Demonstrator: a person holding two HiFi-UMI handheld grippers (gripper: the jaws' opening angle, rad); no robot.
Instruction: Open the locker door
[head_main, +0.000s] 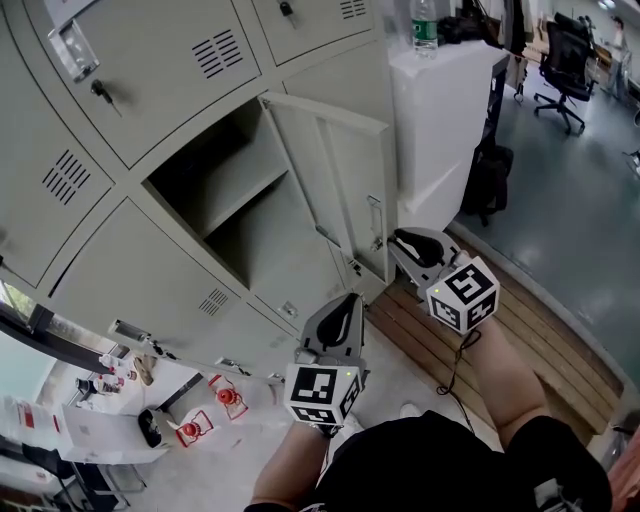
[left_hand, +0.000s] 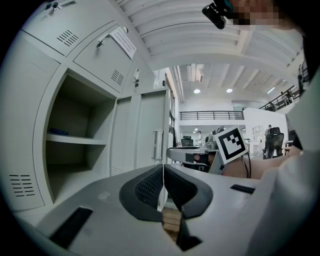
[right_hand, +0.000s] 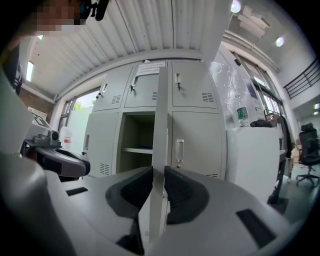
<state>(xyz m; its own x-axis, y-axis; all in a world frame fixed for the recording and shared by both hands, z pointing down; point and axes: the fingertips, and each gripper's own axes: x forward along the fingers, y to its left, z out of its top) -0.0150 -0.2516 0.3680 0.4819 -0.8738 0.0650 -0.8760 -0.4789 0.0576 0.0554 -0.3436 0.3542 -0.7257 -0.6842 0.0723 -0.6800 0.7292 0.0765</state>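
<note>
The grey locker door (head_main: 335, 180) stands swung out to the right of its compartment (head_main: 225, 190), which has one shelf inside. My right gripper (head_main: 400, 242) is at the door's free edge, below the door's handle (head_main: 375, 222). In the right gripper view the door's edge (right_hand: 161, 125) runs straight up between the jaws, and my right gripper (right_hand: 158, 187) has both pads against it. My left gripper (head_main: 345, 305) hangs lower and to the left, apart from the door. The left gripper view shows my left gripper (left_hand: 163, 185) shut with nothing in it, and the door (left_hand: 145, 140) beyond.
A white cabinet (head_main: 440, 110) with a water bottle (head_main: 424, 25) on top stands right of the lockers, a black bag (head_main: 487, 180) at its foot. Neighbouring locker doors are closed, one with a key (head_main: 100, 95). An office chair (head_main: 565, 60) is far right; wooden planks (head_main: 500, 330) lie underfoot.
</note>
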